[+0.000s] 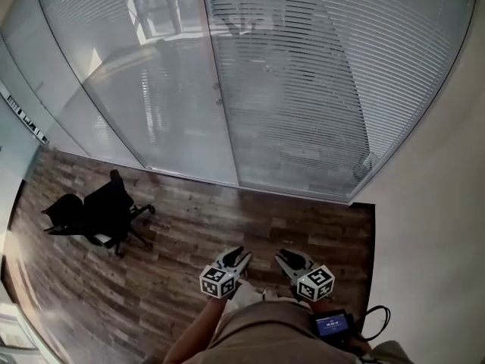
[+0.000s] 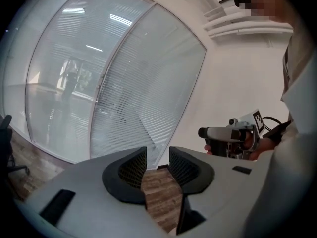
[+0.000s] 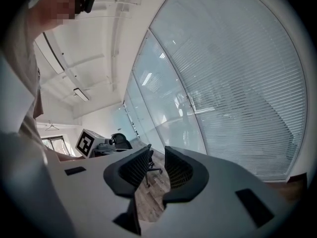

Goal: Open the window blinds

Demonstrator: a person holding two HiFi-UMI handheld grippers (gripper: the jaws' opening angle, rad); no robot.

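Okay: left gripper [image 1: 241, 256] and right gripper [image 1: 283, 257] jaws narrowly apart, empty; bare wood floor [image 1: 227, 212] runs ahead to lowered blinds [image 1: 303, 89], office chair [image 1: 102, 211] off left.

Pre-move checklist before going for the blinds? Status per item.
1. Left tool empty, jaws apart: ok.
2. Right tool empty, jaws apart: ok.
3. Blinds shut, slats closed as expected: ok.
4. Tools up at the slats: not ok, bare floor lies between.
5. Way ahead free: ok, office chair stands off to the left.
6. Where to grip to open them: cannot tell.
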